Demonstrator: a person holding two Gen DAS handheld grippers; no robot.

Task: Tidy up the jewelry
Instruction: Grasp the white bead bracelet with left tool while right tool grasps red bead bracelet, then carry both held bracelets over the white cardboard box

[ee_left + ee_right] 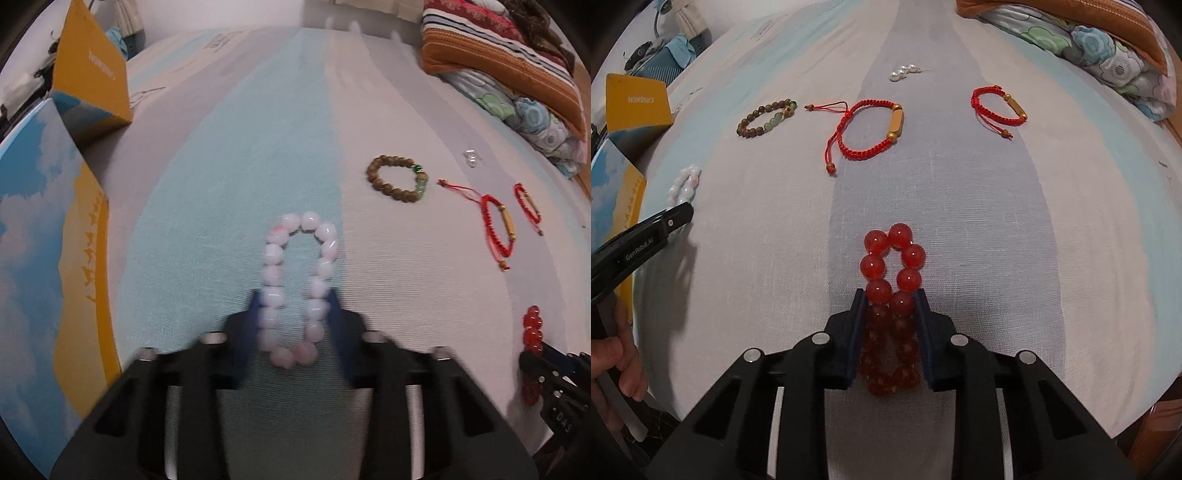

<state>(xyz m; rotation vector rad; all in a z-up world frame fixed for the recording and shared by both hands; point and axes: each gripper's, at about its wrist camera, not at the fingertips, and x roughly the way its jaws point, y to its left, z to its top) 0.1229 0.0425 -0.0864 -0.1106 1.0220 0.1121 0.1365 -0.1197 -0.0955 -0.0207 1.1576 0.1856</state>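
Pink beads [295, 288] squeezed in left claw [293, 306], red beads [892, 295] in right claw [891, 306]; slippery, floppy strands, gripped mid-loop.

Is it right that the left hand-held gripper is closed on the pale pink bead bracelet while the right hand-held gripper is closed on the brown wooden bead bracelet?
Not quite. The left hand-held gripper is closed on the pale pink bead bracelet, but the right hand-held gripper is closed on the red bead bracelet, as the right wrist view shows. The brown wooden bead bracelet lies untouched farther up the cloth.
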